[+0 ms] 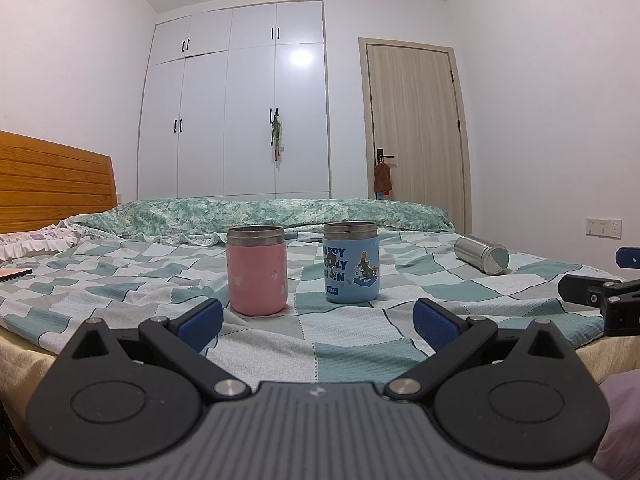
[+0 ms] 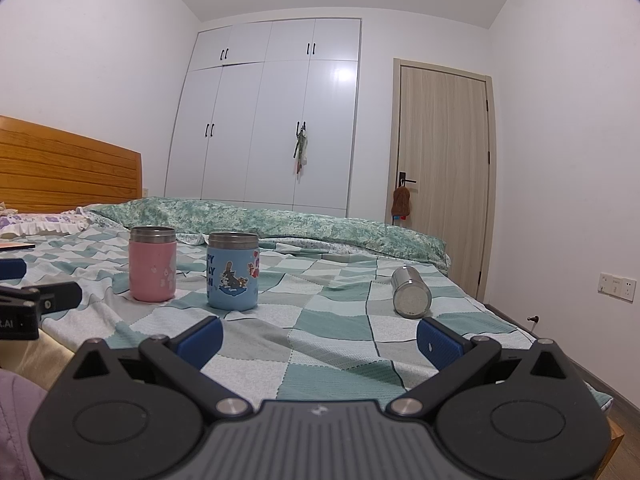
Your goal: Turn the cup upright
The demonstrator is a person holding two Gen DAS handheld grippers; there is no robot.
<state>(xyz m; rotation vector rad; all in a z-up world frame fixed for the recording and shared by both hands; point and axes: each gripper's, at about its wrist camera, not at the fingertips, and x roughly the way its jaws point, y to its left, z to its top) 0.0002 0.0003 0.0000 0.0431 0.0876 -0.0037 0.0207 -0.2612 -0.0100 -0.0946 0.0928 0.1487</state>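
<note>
A pink cup (image 1: 257, 272) and a blue cartoon cup (image 1: 351, 263) stand upright on the checked bedspread (image 1: 352, 344). A bare steel cup (image 1: 482, 254) lies on its side to the right. In the right wrist view the pink cup (image 2: 152, 264), the blue cup (image 2: 233, 272) and the lying steel cup (image 2: 411, 293) show too. My left gripper (image 1: 318, 322) is open and empty, short of the two upright cups. My right gripper (image 2: 319, 340) is open and empty, short of the steel cup.
A rolled green quilt (image 1: 260, 212) lies across the bed behind the cups. A wooden headboard (image 1: 52, 184) is at the left. A white wardrobe (image 1: 236, 120) and a door (image 1: 416, 128) are beyond. The bed's near edge (image 1: 32, 356) is just below the grippers.
</note>
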